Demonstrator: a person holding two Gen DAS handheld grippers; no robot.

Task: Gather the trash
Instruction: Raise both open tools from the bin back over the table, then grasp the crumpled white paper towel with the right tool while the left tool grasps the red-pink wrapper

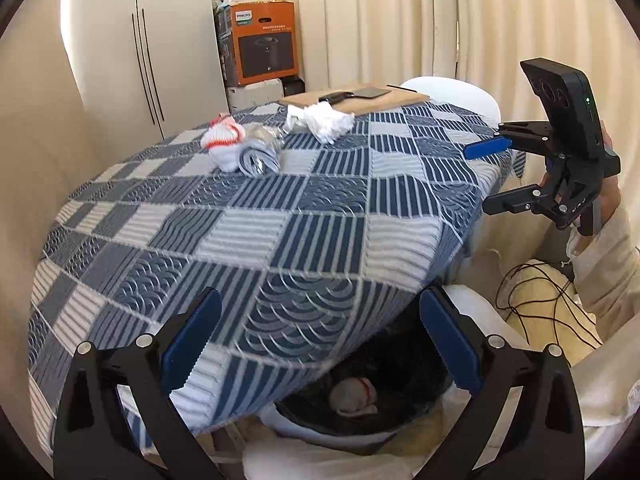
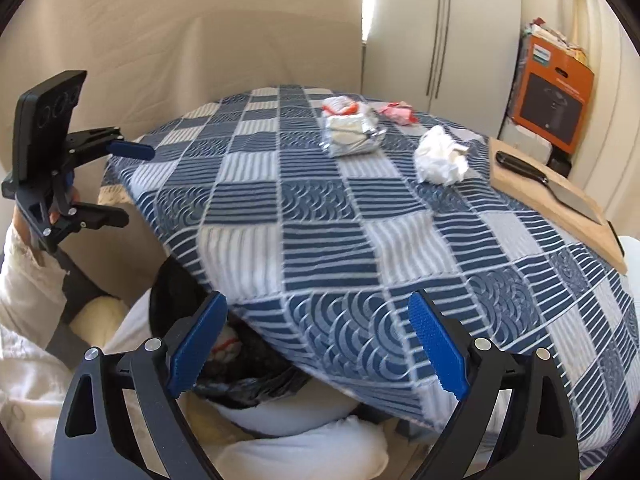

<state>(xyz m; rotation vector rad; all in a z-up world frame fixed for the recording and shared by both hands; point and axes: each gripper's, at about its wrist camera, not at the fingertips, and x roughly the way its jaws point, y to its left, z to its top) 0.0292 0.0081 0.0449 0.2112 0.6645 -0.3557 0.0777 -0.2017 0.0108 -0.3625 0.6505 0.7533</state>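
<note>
A crumpled white tissue (image 1: 320,121) (image 2: 441,156), a white-and-red wrapper (image 1: 222,142) (image 2: 340,106) and a silvery foil packet (image 1: 260,152) (image 2: 352,136) lie on the far part of the blue checked tablecloth (image 1: 256,232) (image 2: 360,220). A further red-white scrap (image 2: 398,114) lies behind them. A black-lined bin (image 1: 400,364) (image 2: 248,384) sits below the table's near edge with a wrapper (image 1: 354,396) inside. My left gripper (image 1: 316,344) (image 2: 126,184) is open and empty above the bin. My right gripper (image 2: 316,348) (image 1: 486,176) is open and empty at the table edge.
A wooden cutting board (image 1: 356,100) (image 2: 560,200) with a cleaver (image 1: 356,94) (image 2: 552,186) lies at the table's far side. An orange box (image 1: 264,42) (image 2: 550,98) stands by the wardrobe (image 1: 140,60). A white chair (image 1: 460,96) stands behind the table. Black cables (image 1: 536,300) hang near my arm.
</note>
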